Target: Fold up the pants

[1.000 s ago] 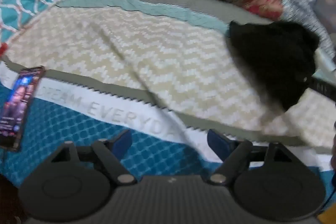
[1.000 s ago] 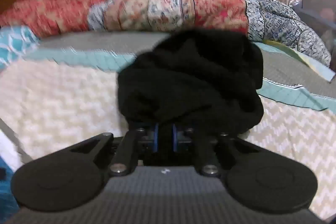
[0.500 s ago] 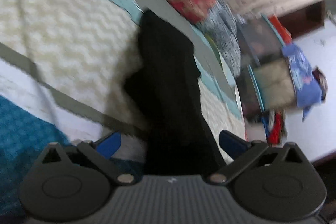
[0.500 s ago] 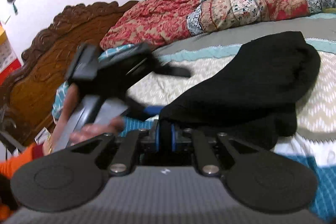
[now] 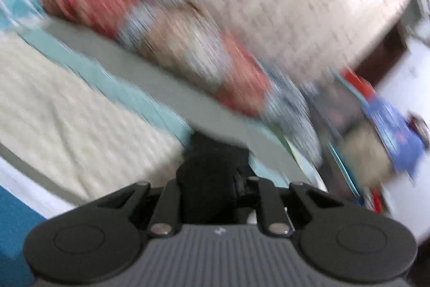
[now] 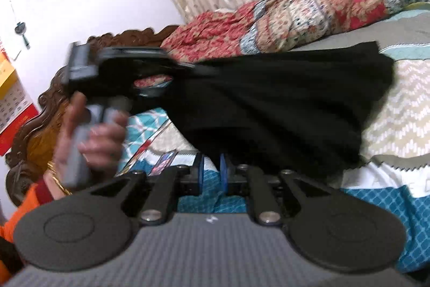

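The black pants (image 6: 282, 104) hang stretched above the bed between my two grippers. My right gripper (image 6: 212, 174) is shut on the pants' lower edge, its blue pads close together. My left gripper (image 5: 212, 187) is shut on another part of the black pants (image 5: 209, 168); this view is heavily blurred. The right wrist view shows the left gripper (image 6: 185, 69) held by a hand at the upper left, pinching the pants' top edge.
The bed has a cream zigzag blanket (image 6: 397, 123) and a blue patterned cover (image 6: 376, 209). A red patchwork quilt (image 6: 295, 15) lies along the curtain. A carved wooden headboard (image 6: 35, 125) stands at left. A phone (image 6: 164, 166) lies on the bed.
My left gripper went from open to shut on the pants and lifted them. The pants have spread out between both grippers. The left view swung up fast.
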Available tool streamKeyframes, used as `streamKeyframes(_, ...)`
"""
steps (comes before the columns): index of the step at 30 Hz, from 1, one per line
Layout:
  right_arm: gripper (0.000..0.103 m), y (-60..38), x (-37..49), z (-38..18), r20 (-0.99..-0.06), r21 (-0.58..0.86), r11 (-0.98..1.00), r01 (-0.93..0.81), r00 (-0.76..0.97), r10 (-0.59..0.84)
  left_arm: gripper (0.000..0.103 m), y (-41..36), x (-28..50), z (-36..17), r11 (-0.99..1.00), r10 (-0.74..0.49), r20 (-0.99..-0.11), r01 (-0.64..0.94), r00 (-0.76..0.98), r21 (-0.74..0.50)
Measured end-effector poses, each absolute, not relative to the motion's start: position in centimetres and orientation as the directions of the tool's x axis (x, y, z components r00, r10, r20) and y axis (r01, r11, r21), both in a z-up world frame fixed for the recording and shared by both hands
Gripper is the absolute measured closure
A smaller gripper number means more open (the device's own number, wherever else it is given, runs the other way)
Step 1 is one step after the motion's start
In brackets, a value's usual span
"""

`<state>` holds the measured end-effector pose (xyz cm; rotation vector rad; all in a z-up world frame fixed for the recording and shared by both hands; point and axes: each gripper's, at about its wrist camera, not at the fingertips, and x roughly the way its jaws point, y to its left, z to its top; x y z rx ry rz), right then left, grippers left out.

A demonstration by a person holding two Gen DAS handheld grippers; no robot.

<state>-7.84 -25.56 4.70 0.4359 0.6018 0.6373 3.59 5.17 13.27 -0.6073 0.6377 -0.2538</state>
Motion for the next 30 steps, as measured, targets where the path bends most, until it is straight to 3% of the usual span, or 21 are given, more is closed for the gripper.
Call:
streamKeyframes(3, 0.086, -26.6, -6.8, 3.9, -0.399, 0.566, 0.745, -0.353, 0.673, 0.623, 0.083, 8.2, 5.9, 14.1, 0.881, -0.155, -0.489, -0.104, 0.858, -0.462)
streamKeyframes(5, 0.086, -27.1, -5.9, 3.2, -0.42, 0.574, 0.761, -0.303, 0.689, 0.591, 0.079, 8.7, 8.6, 13.2, 0.929, 0.044, -0.602, -0.254, 0.797, -0.268)
streamKeyframes(6, 0.086, -27.3, -5.3, 2.8, -0.439, 0.565, 0.778, -0.274, 0.699, 0.565, 0.079, 9.3, 9.5, 12.1, 0.913, 0.066, -0.677, -0.317, 0.733, -0.255)
streamKeyframes(10, 0.086, -28.7, -4.0, 1.7, -0.491, 0.517, 0.837, -0.178, 0.74, 0.461, 0.065, 9.6, 8.1, 7.3, 0.863, -0.123, -0.683, -0.263, 0.72, -0.433)
streamKeyframes(11, 0.086, -29.3, -3.4, 1.5, -0.5, 0.509, 0.847, -0.152, 0.749, 0.435, 0.055, 8.9, 7.5, 6.2, 0.864, -0.148, -0.69, -0.247, 0.709, -0.439)
streamKeyframes(14, 0.085, -31.6, -0.4, 0.4, -0.538, 0.474, 0.878, -0.066, 0.768, 0.348, 0.038, 7.2, 4.7, 2.7, 0.857, -0.252, -0.697, -0.179, 0.671, -0.482)
streamKeyframes(18, 0.047, -34.5, 6.1, -1.7, -0.596, 0.472, 0.88, 0.051, 0.754, 0.277, 0.011, 5.1, 4.1, 0.6, 0.786, -0.41, -0.687, -0.149, 0.6, -0.6)
streamKeyframes(21, 0.045, -36.1, 12.2, -3.8, -0.618, 0.564, 0.812, 0.149, 0.729, 0.295, 0.008, 4.9, 4.4, -0.8, 0.77, -0.401, -0.699, -0.195, 0.592, -0.607)
streamKeyframes(22, 0.042, -36.3, 14.1, -4.5, -0.619, 0.594, 0.785, 0.178, 0.724, 0.304, 0.01, 4.6, 4.5, -0.9, 0.777, -0.397, -0.705, -0.194, 0.588, -0.599)
streamKeyframes(24, 0.038, -35.8, 17.7, -5.4, -0.626, 0.621, 0.753, 0.216, 0.716, 0.31, 0.029, 4.2, 5.1, -0.8, 0.817, -0.348, -0.726, -0.188, 0.593, -0.545)
streamKeyframes(26, 0.038, -34.7, 20.7, -6.3, -0.638, 0.622, 0.747, 0.237, 0.706, 0.308, 0.073, 4.5, 6.0, -0.6, 0.854, -0.303, -0.749, -0.181, 0.589, -0.488)
streamKeyframes(27, 0.049, -34.1, 21.7, -6.5, -0.64, 0.632, 0.737, 0.239, 0.697, 0.323, 0.087, 5.1, 6.3, -0.2, 0.856, -0.304, -0.74, -0.168, 0.6, -0.488)
streamKeyframes(28, 0.091, -33.4, 22.6, -6.8, -0.64, 0.652, 0.721, 0.237, 0.682, 0.355, 0.088, 6.1, 6.8, 0.5, 0.852, -0.315, -0.722, -0.152, 0.616, -0.501)
streamKeyframes(30, 0.095, -32.4, 22.9, -5.8, -0.642, 0.657, 0.717, 0.233, 0.671, 0.37, 0.09, 7.5, 7.8, 2.5, 0.856, -0.291, -0.695, -0.146, 0.658, -0.496)
